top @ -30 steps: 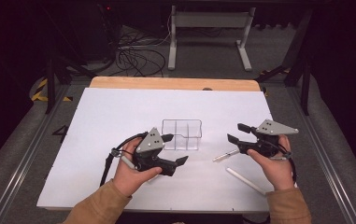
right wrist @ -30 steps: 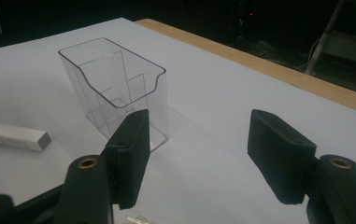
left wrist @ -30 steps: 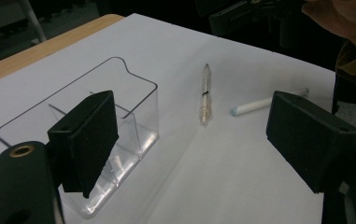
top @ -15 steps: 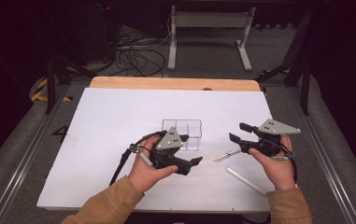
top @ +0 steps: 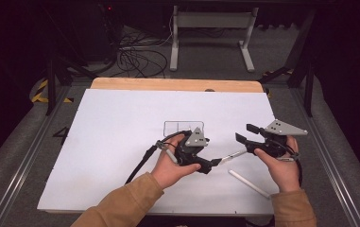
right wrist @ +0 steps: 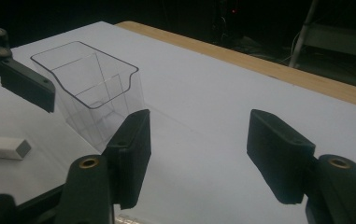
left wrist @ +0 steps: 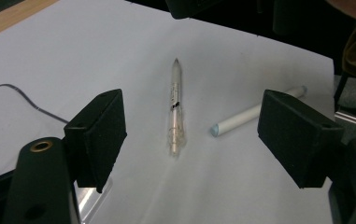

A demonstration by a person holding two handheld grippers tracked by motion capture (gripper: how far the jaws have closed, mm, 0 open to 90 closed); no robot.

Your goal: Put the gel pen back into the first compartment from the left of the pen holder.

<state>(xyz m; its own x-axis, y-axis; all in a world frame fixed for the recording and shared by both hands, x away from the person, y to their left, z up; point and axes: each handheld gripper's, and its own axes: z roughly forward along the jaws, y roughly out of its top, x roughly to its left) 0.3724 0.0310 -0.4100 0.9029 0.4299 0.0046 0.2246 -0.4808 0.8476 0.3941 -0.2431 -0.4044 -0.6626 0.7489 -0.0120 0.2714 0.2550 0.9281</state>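
Left gripper (left wrist: pixel 189 140) jaws apart but just closing, clear pen (left wrist: pixel 175 107) on counter (left wrist: pixel 73 56) between them, untouched; right gripper (right wrist: pixel 199 149) released

A clear plastic container (top: pixel 183 126) stands mid-table on the white sheet (top: pixel 116 118), a white marker (top: pixel 248 183) lies near right, a wooden edge (top: pixel 168 84) runs along the far side, and cables (top: pixel 140 56) sprawl on the floor beyond
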